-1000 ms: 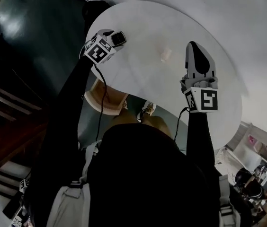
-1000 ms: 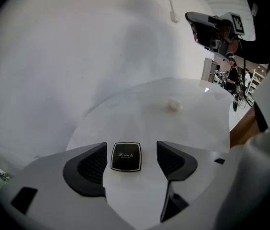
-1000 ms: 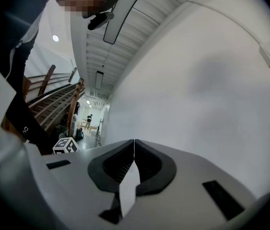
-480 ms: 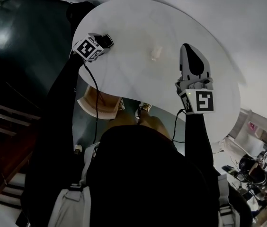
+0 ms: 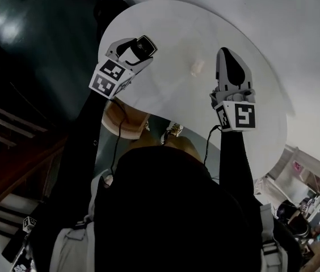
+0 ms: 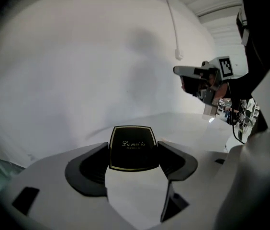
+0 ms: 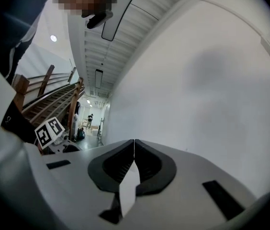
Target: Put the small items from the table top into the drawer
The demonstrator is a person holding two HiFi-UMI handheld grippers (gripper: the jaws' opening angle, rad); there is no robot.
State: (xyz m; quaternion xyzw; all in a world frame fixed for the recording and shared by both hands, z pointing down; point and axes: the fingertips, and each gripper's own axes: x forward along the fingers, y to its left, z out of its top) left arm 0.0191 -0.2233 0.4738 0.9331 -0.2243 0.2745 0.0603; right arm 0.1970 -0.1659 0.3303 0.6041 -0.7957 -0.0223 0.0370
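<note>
1. Over the near-left edge of the bench (image 5: 171, 92), the left gripper (image 5: 139, 49) is carrying a black compact (image 6: 130, 147) w/ gold trim. It looks clear of the top. Step in hand, by my read: moving this item to the drawer.
2. Left fingers (image 6: 89, 164) are part closed and pinch the compact from both sides, dark pads against its edges. Its lid faces the gripper's cam, and nothing else is betw. them.
3. Right gripper (image 7: 134, 150) is over the right-centre of the bench, pointing to the far side. Its fingers (image 7: 113, 169) are fully together w/ tips meeting, so it holds nothing.
4. One small pale item (image 5: 197, 68) lies on the bench, just left of the right gripper's tip and not touching it. It's too small to ID.
5. A tan open-topped shape (image 5: 120, 120) shows below the near-left bench rim, under the left arm. It's prob. the drawer, pulled out, but I can't see what's inside.
6. Next move, as I judge it:
   - The left gripper needs to come near & down past the rim until the compact is over that opening, then spread its fingers to let go.
   - It should keep the compact level, since the grip is on the edges only.
   - The right gripper must open before it goes for the pale item.
</note>
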